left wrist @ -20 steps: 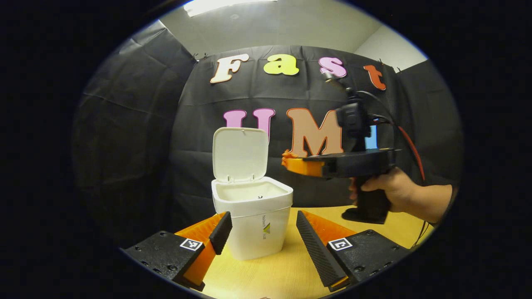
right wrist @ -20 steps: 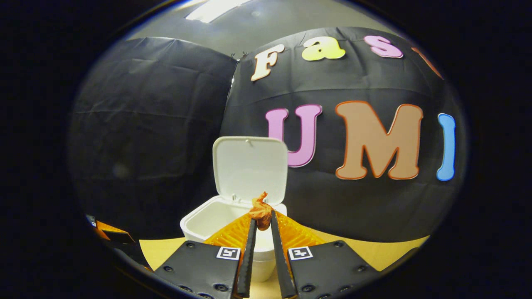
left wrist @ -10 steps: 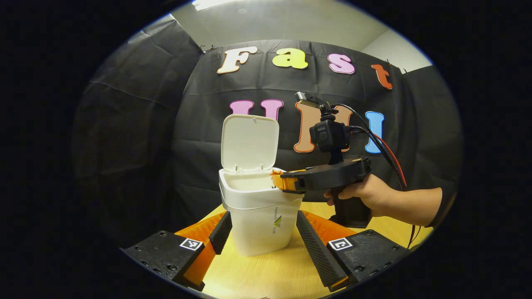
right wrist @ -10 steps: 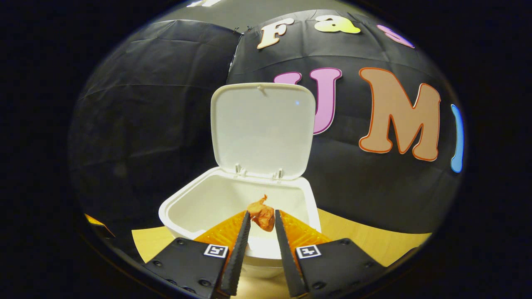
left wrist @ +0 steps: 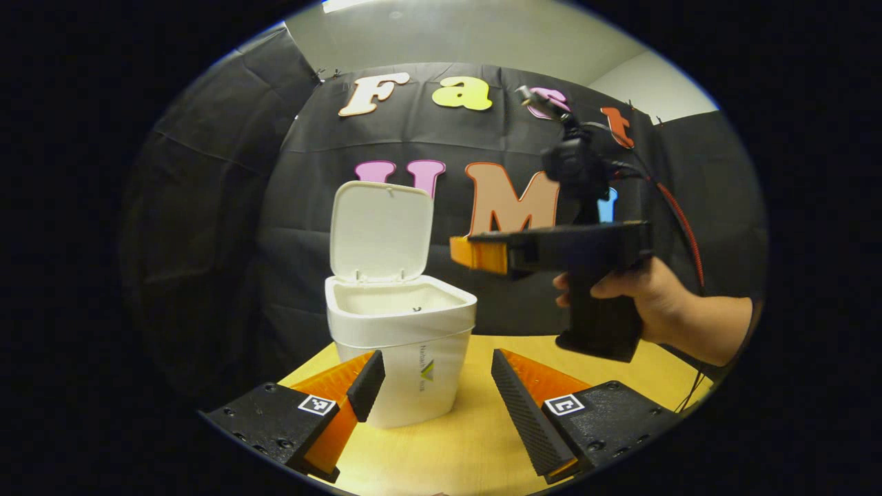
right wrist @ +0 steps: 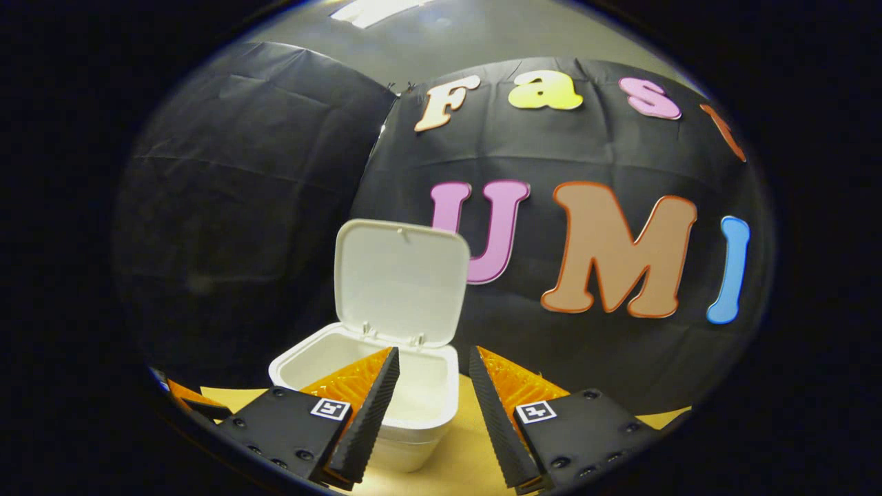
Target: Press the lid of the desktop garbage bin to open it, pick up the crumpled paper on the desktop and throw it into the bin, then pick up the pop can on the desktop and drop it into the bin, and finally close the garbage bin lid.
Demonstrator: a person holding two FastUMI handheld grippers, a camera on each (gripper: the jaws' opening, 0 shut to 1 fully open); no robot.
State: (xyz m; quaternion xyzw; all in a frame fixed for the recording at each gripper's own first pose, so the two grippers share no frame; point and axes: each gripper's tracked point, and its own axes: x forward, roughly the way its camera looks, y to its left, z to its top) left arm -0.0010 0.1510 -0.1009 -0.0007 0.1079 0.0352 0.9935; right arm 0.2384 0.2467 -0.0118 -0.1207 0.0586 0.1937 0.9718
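Observation:
The white desktop bin stands on the wooden table with its lid swung upright. My left gripper is open low in front of it, one finger to each side of the bin's base without touching. A hand holds my right gripper level above the bin and off to its right. In the right gripper view the bin lies below and ahead, lid up, and my right gripper is open with nothing between its fingers.
The yellow wooden table runs under the bin toward me. Black cloth walls close the booth behind and to the left. A cable trails from the right gripper. A corner of the left gripper shows low in the right gripper view.
My right gripper opened over the bin and the orange crumpled paper left its fingers. It then rose and drew back to the right. The left gripper shifted slightly.

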